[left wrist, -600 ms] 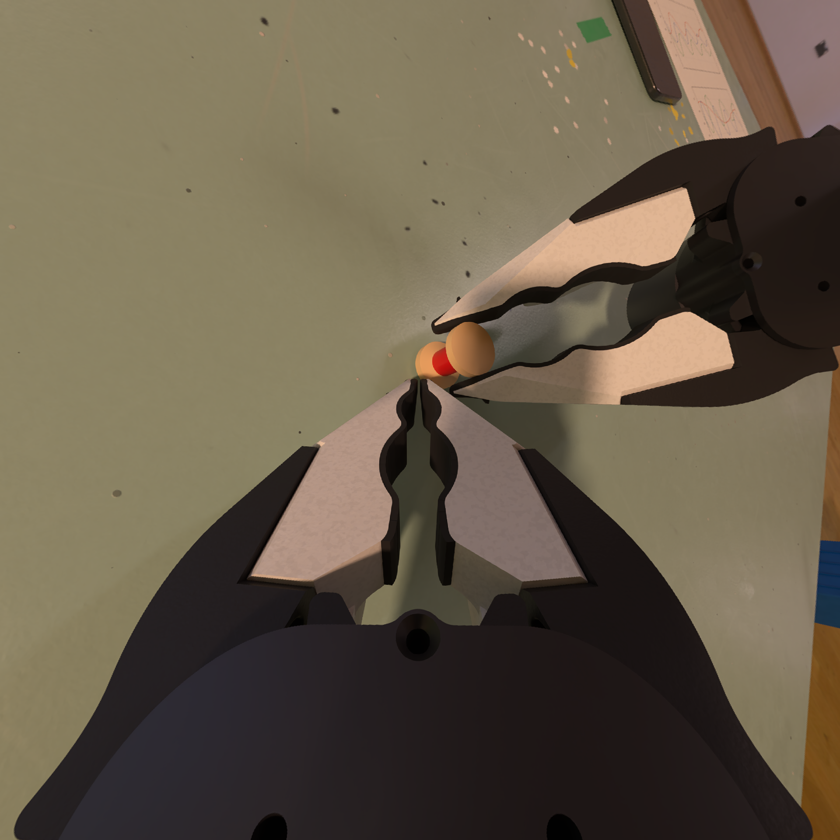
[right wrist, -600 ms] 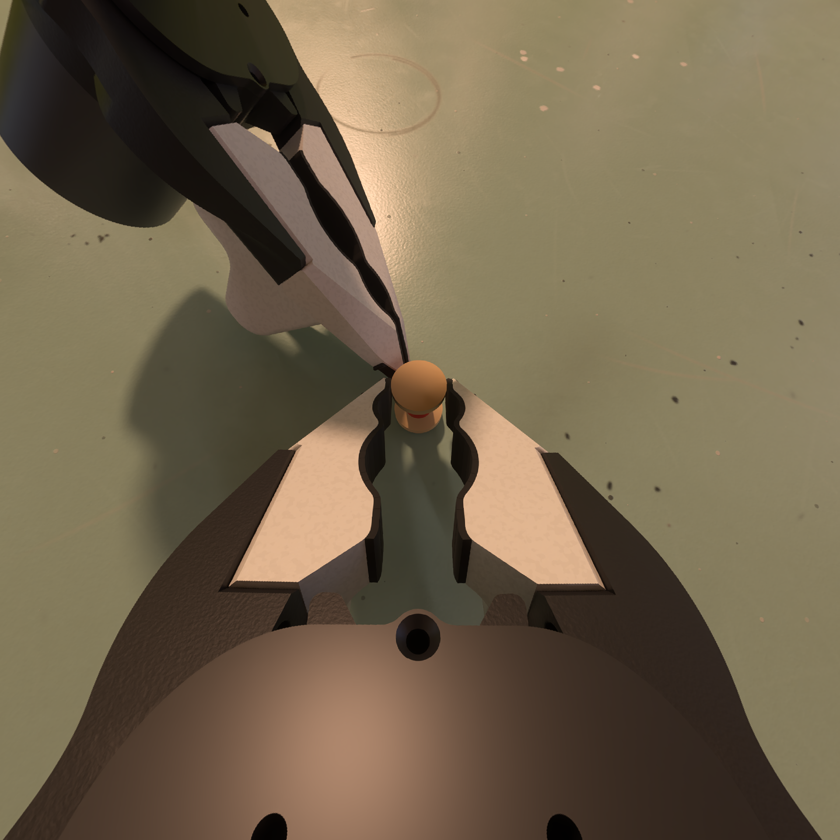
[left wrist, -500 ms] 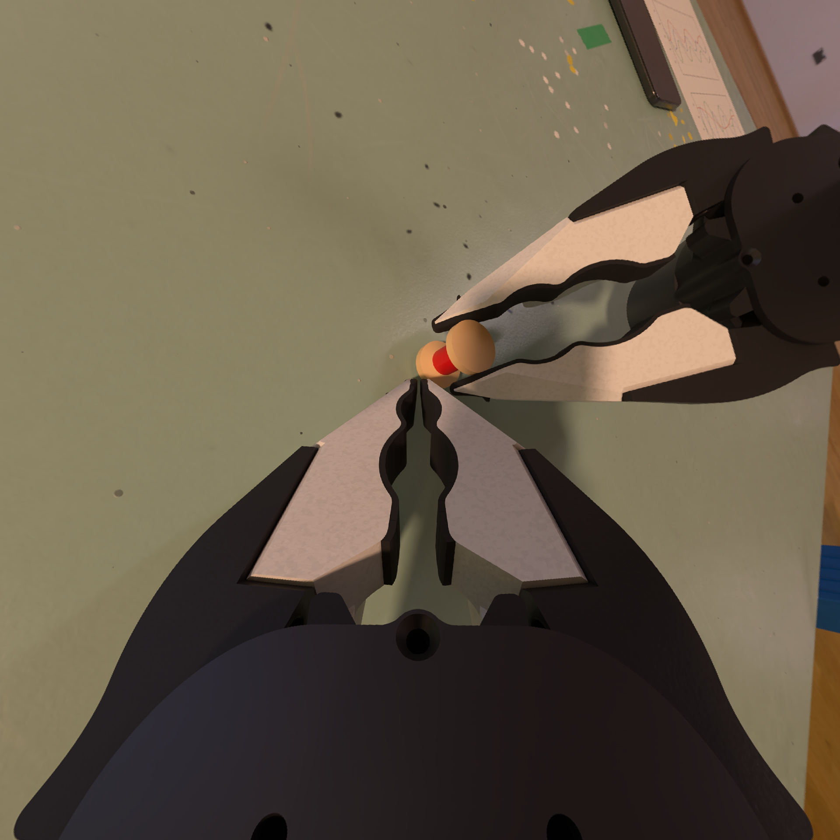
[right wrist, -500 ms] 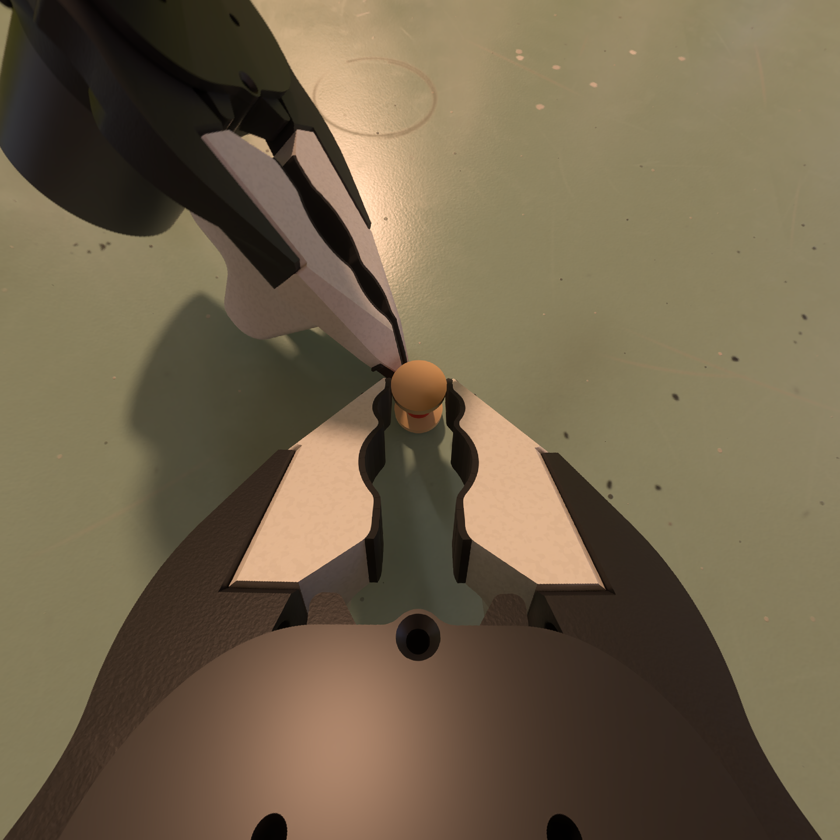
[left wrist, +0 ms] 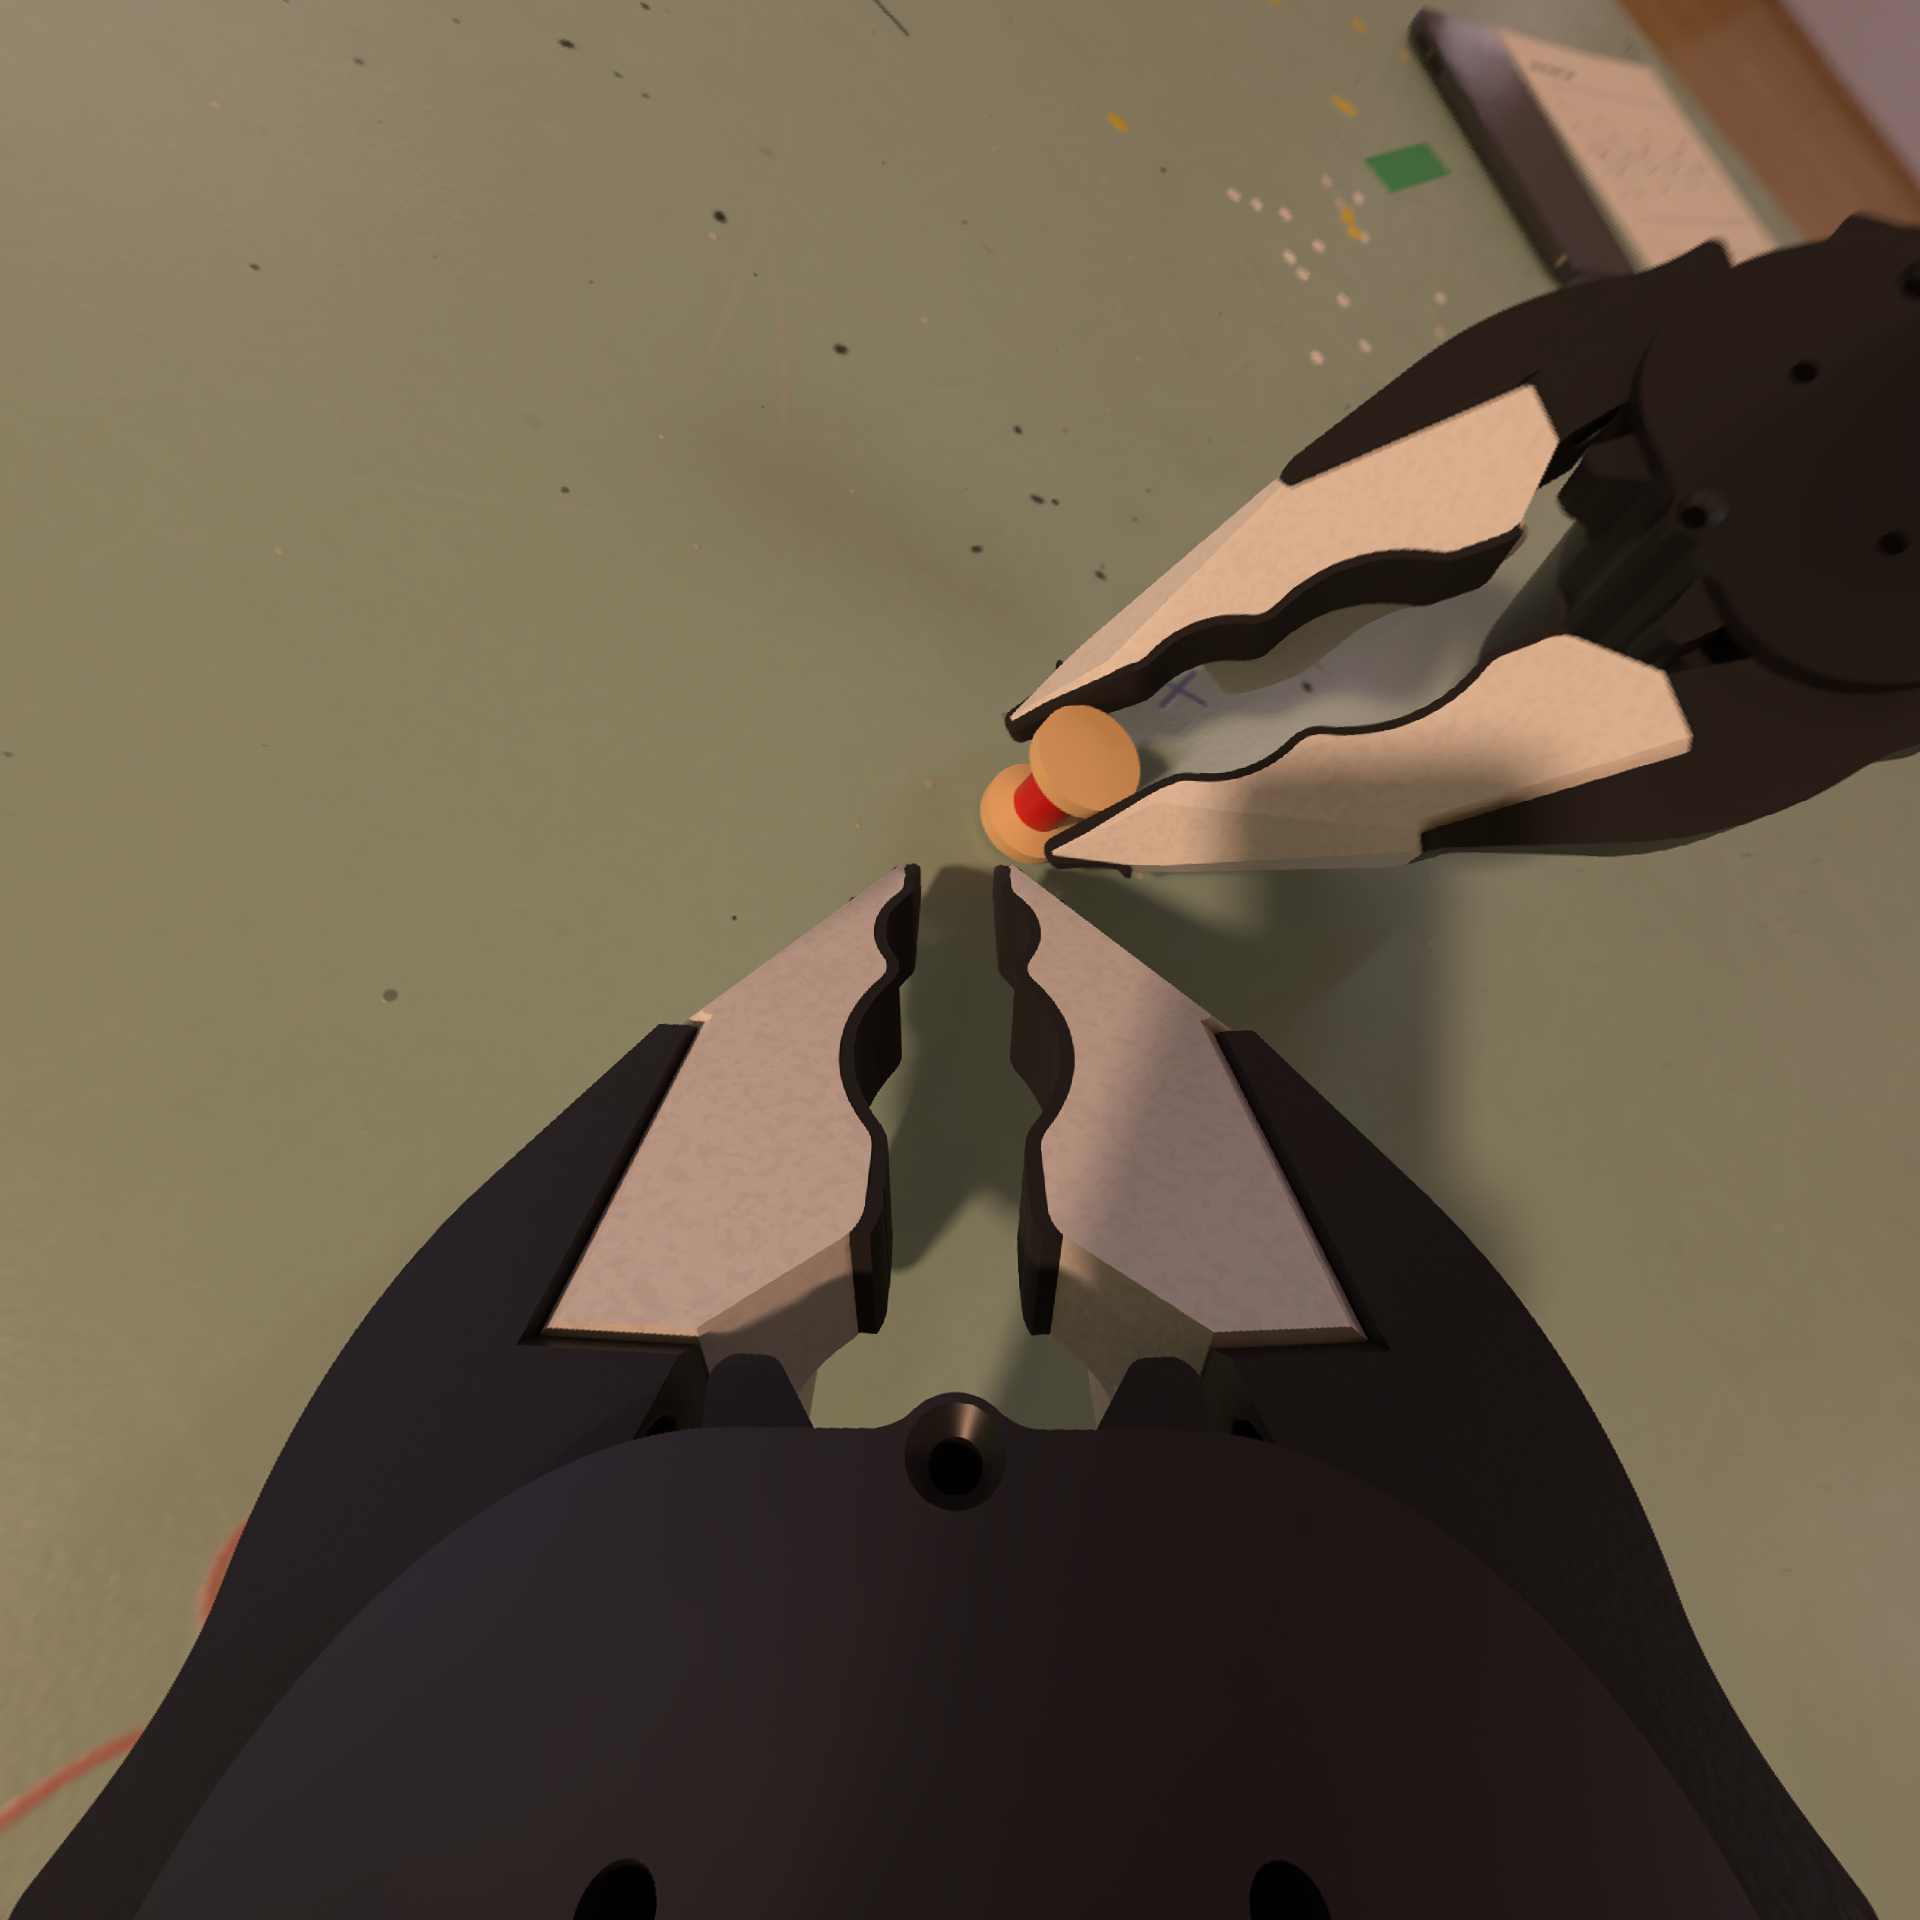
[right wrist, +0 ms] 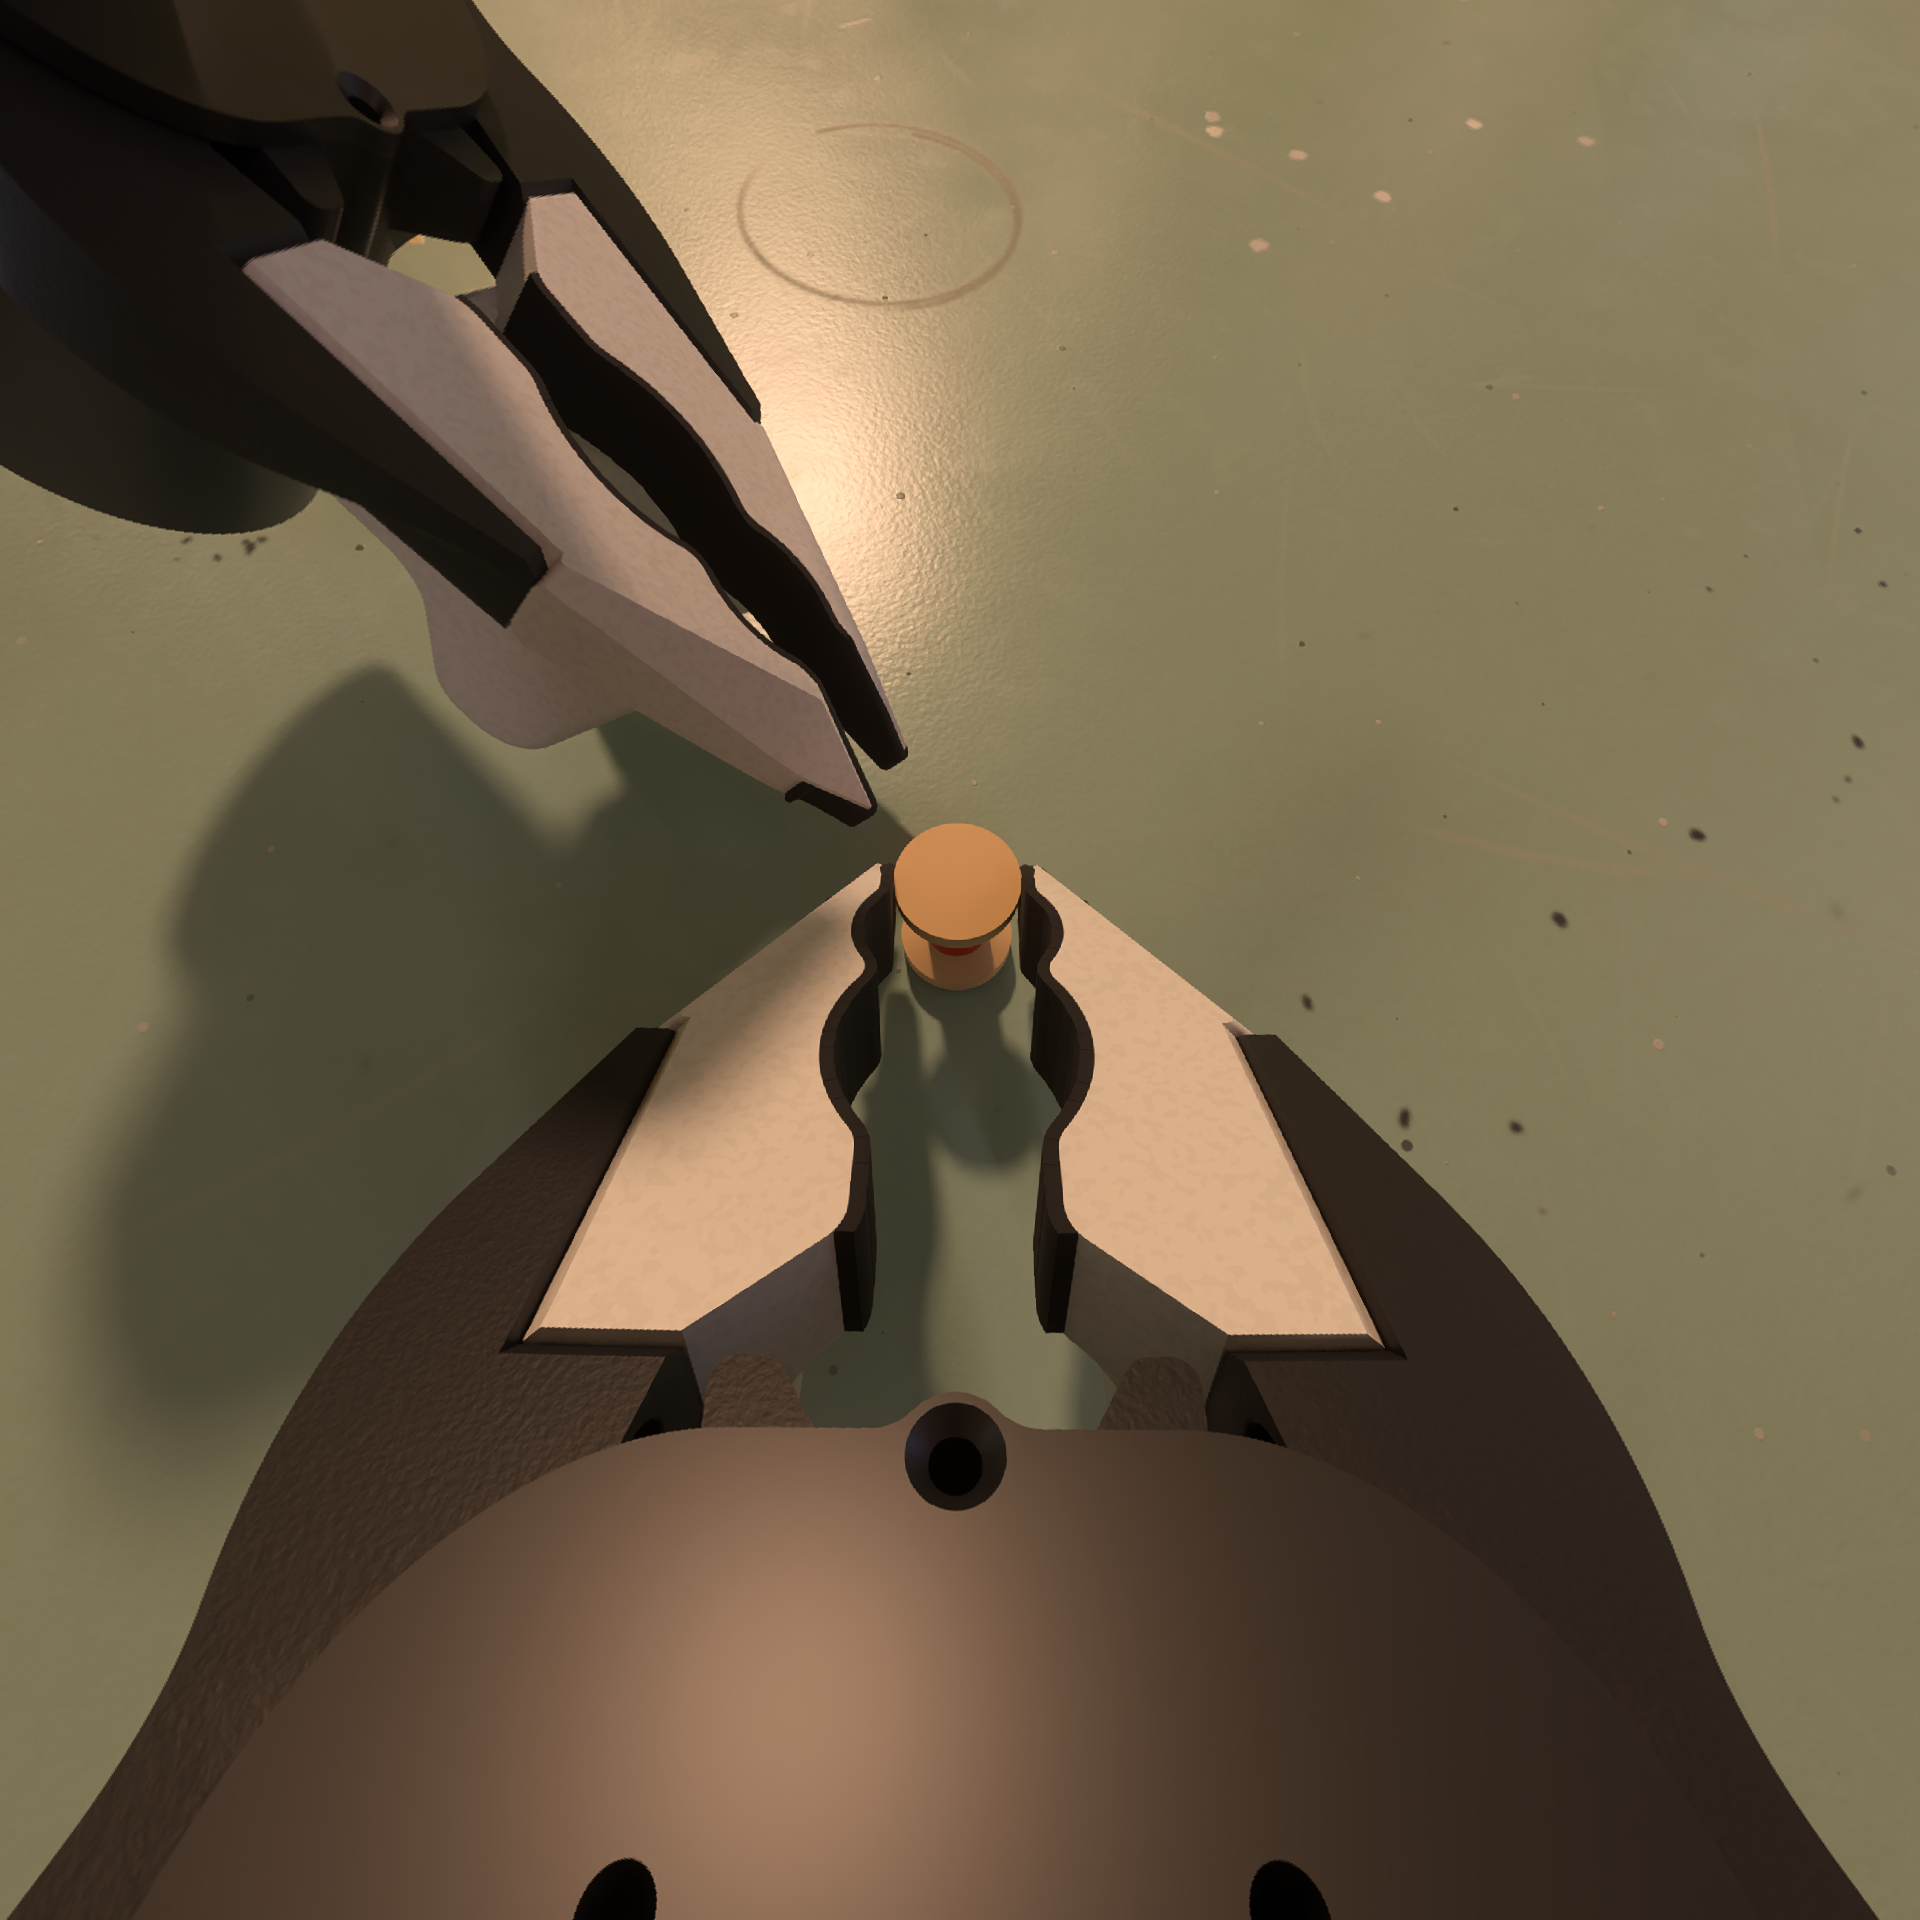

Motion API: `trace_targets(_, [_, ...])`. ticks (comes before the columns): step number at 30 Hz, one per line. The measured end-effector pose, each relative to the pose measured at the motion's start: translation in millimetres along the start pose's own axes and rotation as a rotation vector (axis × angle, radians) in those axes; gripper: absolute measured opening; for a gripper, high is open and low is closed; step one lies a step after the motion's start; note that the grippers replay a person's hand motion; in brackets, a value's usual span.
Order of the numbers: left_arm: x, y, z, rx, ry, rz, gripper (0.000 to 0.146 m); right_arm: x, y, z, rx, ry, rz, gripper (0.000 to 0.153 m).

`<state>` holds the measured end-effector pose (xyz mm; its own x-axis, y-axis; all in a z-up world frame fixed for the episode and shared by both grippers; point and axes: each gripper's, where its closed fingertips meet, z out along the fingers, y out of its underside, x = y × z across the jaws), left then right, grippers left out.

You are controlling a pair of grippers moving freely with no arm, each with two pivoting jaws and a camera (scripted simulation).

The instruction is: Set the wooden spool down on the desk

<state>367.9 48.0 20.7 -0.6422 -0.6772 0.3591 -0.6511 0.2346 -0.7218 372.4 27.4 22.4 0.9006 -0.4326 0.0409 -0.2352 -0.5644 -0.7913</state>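
Note:
The wooden spool (left wrist: 1081, 764), tan with a red core, stands upright on or just above the green desk (left wrist: 416, 520). My right gripper (right wrist: 956, 883) is shut on the spool's (right wrist: 956, 868) top flange, with a fingertip pressed on each side. It also shows in the left wrist view (left wrist: 1039, 790), reaching in from the right. My left gripper (left wrist: 956, 878) is slightly open and empty, its tips a short way in front of the spool and not touching it. It also shows in the right wrist view (right wrist: 873, 784), coming from the upper left.
A dark flat device (left wrist: 1496, 135) and a white sheet (left wrist: 1621, 145) lie at the desk's far right by the wooden edge (left wrist: 1745, 83). A green square (left wrist: 1405, 166) lies near them. A ring stain (right wrist: 878, 213) marks the desk. A red cord (left wrist: 104, 1756) runs at the lower left.
My left gripper has opened a little and drawn back from the spool. My right gripper still holds the spool in the same place.

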Motion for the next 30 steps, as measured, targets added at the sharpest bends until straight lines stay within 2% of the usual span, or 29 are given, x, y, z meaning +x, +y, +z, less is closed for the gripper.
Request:
trace_targets(7, [-3.6,4.8,6.2,-0.058,-0.099,0.119,0.000,-1.3,0.2,1.3,-0.007,-0.012,0.002,0.023])
trace_targets(16, [-4.5,5.2,9.0,-0.073,-0.112,0.120,0.000,-3.2,-0.5,3.1,-0.013,-0.019,-0.007,0.023])
trace_targets(20, [-5.4,1.6,9.6,-0.062,-0.117,0.130,0.000,-0.1,-3.3,0.6,0.012,-0.023,0.036,0.023])
trace_targets(26, [-6.1,1.6,8.3,-0.056,-0.108,0.115,0.000,1.9,-3.7,0.2,0.015,-0.009,0.044,0.032])
trace_targets(30, [-6.4,0.9,9.4,-0.057,-0.113,0.121,0.000,-0.3,-3.7,2.3,0.007,-0.001,0.009,0.032])
